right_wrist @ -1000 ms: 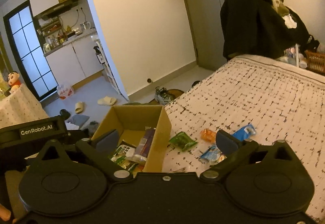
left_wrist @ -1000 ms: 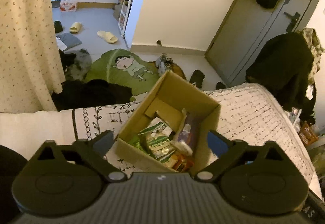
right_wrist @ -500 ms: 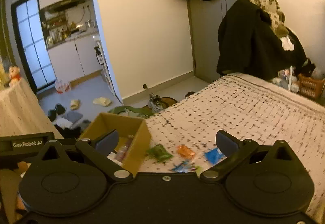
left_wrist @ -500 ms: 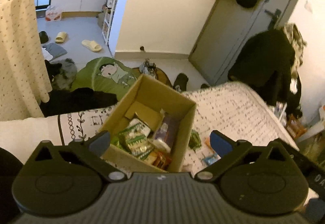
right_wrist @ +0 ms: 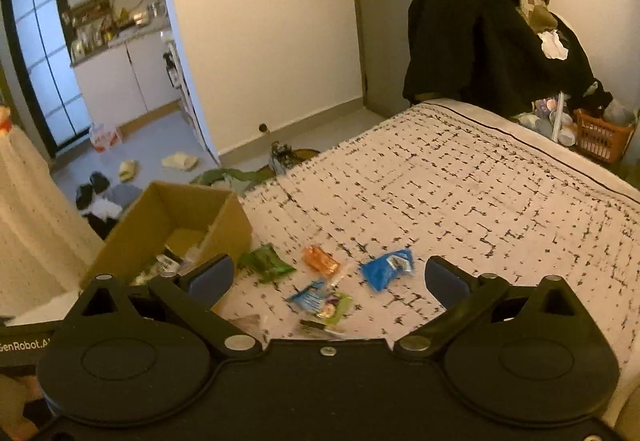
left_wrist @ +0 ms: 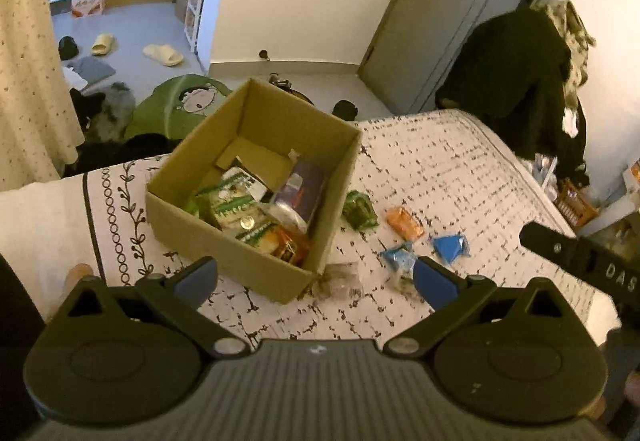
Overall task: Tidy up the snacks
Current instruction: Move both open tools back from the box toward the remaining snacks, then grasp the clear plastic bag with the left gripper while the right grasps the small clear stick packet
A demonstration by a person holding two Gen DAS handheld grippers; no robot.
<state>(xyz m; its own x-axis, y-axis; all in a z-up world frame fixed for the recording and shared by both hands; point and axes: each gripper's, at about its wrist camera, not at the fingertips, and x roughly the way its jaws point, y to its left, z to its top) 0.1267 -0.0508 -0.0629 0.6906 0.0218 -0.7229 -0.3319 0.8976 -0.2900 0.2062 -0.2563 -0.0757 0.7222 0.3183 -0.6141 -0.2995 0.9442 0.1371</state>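
Snacks (right_wrist: 320, 261) are coming into view beside the box (left_wrist: 256, 201) as both empty, open grippers (left_wrist: 316, 281) (right_wrist: 328, 277) are backing off; several are awaiting boxing.

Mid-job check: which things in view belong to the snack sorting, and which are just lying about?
Job:
brown cardboard box, already holding snacks
green snack packet
orange snack packet
blue snack packet
light blue and green wrappers
clear wrapper

Lying about:
yellow slippers
orange plastic basket
dark coat pile
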